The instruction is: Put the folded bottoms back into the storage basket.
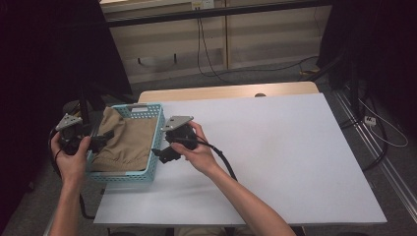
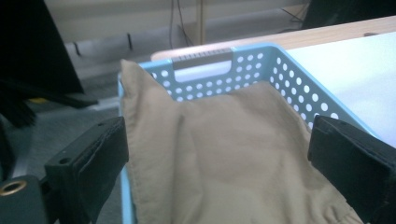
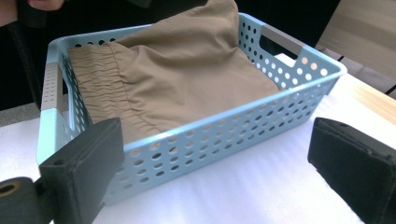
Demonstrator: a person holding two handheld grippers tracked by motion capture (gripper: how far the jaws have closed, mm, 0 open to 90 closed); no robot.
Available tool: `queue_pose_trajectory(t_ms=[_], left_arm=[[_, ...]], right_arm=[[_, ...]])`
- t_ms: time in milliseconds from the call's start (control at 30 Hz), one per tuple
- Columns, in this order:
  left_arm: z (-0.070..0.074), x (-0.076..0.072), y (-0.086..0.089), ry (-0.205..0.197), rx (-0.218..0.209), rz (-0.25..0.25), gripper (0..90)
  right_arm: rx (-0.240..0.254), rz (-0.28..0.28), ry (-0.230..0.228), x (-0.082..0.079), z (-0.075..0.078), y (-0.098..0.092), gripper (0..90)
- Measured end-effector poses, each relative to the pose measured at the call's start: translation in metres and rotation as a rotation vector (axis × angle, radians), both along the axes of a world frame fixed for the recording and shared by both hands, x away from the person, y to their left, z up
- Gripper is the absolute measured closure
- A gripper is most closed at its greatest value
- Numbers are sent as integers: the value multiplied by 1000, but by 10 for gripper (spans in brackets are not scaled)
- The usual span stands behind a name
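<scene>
High view: light blue perforated basket (image 1: 155, 147) at left edge of white table (image 1: 275, 157), tan garment (image 1: 127, 140) folded inside, one corner riding over far-left rim. Left gripper (image 1: 101, 139) at basket's left side, above cloth. Right gripper (image 1: 161, 152) just beside basket's right wall, over table.

Left gripper view: jaws spread wide, cloth between them, nothing pinched; basket handle slot beyond.

Right gripper view: jaws spread wide, empty, facing basket's long wall; garment's gathered waistband toward left end.
</scene>
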State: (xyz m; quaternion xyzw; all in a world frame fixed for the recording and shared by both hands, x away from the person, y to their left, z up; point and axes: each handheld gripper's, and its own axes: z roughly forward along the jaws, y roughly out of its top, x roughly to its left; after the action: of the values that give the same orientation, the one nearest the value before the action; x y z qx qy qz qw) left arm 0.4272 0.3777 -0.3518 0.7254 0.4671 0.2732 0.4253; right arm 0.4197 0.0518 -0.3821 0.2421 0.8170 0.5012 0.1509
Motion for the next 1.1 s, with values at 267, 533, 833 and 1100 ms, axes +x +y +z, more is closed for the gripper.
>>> queue_pose_trajectory(t_ms=[267, 533, 833, 1100], left_arm=[[2, -14, -2, -1, -6, -24, 59], [0, -34, -8, 8, -15, -41, 59], [0, -53, -13, 13, -18, -33, 59], [-3, -67, -16, 5, -41, 22, 59]], right_arm=[[8, -24, 1, -4, 0, -10, 36], [16, -36, -15, -9, 0, -19, 44], [19, -49, -17, -16, -3, -32, 43], [17, -70, -18, -21, -8, -42, 44]])
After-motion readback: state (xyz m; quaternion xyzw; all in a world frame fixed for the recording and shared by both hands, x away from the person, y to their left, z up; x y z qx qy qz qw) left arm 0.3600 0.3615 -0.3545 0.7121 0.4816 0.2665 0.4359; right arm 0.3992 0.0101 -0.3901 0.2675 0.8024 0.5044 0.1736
